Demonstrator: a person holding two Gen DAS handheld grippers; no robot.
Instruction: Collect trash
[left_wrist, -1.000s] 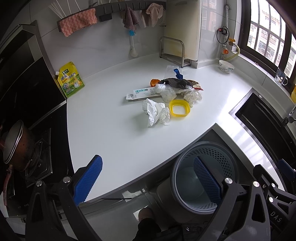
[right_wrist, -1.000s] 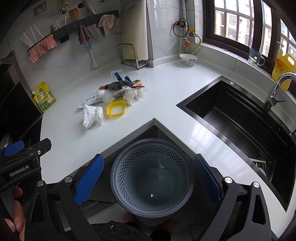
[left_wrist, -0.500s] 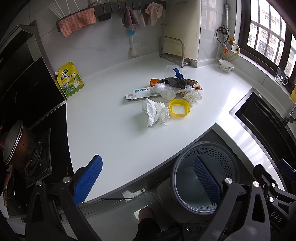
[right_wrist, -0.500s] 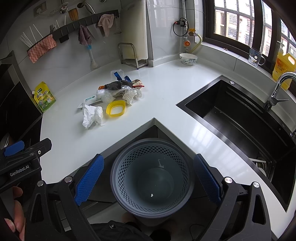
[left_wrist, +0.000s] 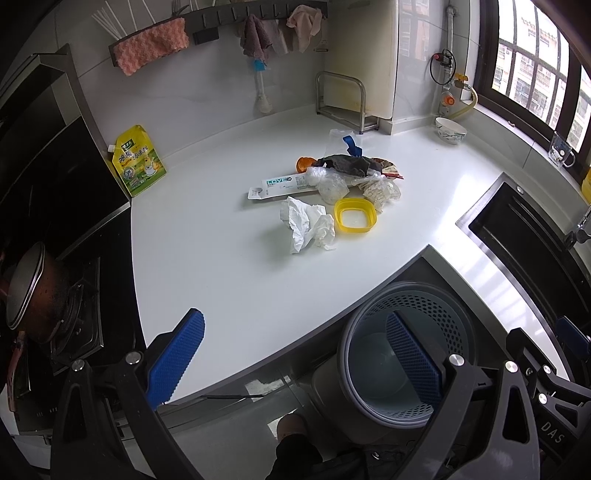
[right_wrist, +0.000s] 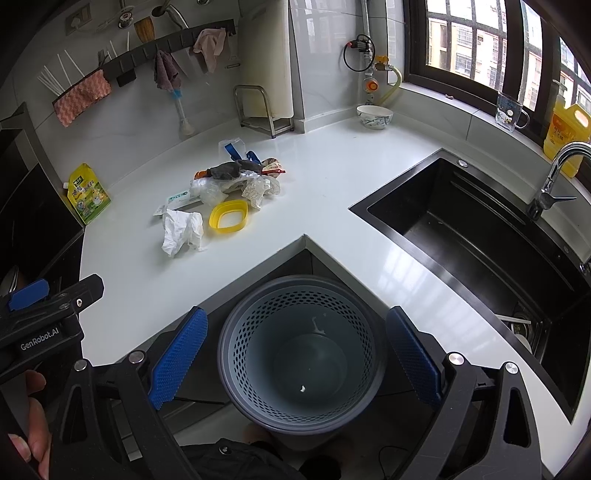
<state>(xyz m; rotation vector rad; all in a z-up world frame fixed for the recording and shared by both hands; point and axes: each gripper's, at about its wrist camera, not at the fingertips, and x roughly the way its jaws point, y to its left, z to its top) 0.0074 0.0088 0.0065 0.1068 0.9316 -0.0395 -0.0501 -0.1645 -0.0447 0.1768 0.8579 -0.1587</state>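
A heap of trash lies mid-counter: crumpled white tissue (left_wrist: 308, 229) (right_wrist: 183, 230), a yellow lid (left_wrist: 354, 219) (right_wrist: 228, 216), a flat toothpaste box (left_wrist: 282, 183), clear plastic wrap (left_wrist: 332, 186), a dark rag (left_wrist: 347, 164) (right_wrist: 229, 169) and an orange cap (left_wrist: 304, 163). A grey perforated bin (right_wrist: 301, 354) (left_wrist: 402, 354) stands on the floor below the counter's inner corner, nearly empty. My left gripper (left_wrist: 295, 356) hangs open over the counter's front edge. Directly above the bin my right gripper (right_wrist: 295, 352) is open and holds nothing.
A black sink (right_wrist: 476, 236) with a tap (right_wrist: 554, 173) is on the right. A stove with a pan (left_wrist: 29, 291) is on the left. A yellow pouch (left_wrist: 138, 164), a bowl (right_wrist: 374, 116), a metal rack (left_wrist: 345, 101) and a hand (right_wrist: 31, 417) also show.
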